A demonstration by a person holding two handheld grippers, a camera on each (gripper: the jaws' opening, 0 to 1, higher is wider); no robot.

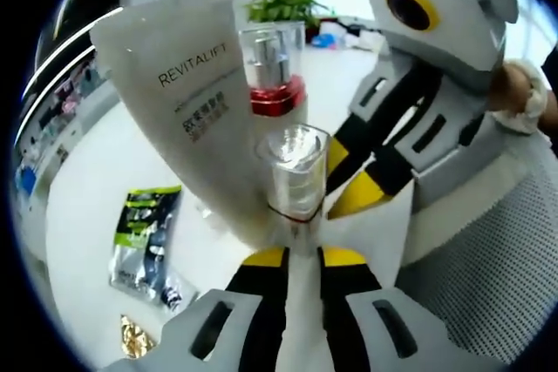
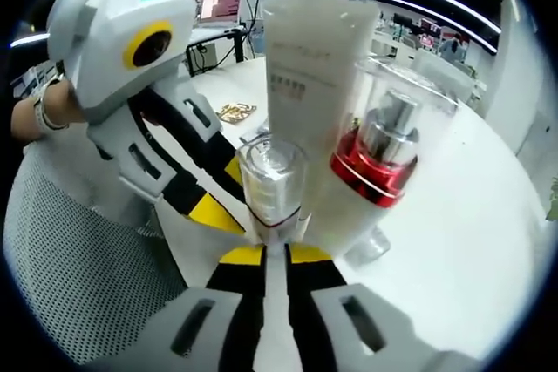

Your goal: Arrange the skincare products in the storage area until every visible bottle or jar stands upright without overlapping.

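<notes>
Left gripper view, bottom centre: left gripper (image 1: 301, 246), jaws drawn together and clamped on the base of a small clear bottle (image 1: 294, 172), which stands upright just above the tips. Right gripper view, bottom centre: right gripper (image 2: 275, 241), jaws likewise closed on the same small clear bottle (image 2: 270, 182) from the opposite side. Just behind it, centre of frame, a pump bottle with a red collar (image 1: 275, 71) under a clear cap, and touching or nearly so, the white tube (image 1: 187, 102) rising to upper left. Judgement: the clear bottle looks rigid, light and slick, probably hard plastic or glass, so a low grip near the base suits; the tube is soft and top-heavy and likely tips if nudged. Farther, lower left, a foil sachet (image 1: 144, 246) lies flat on the white table (image 1: 87, 189)
</notes>
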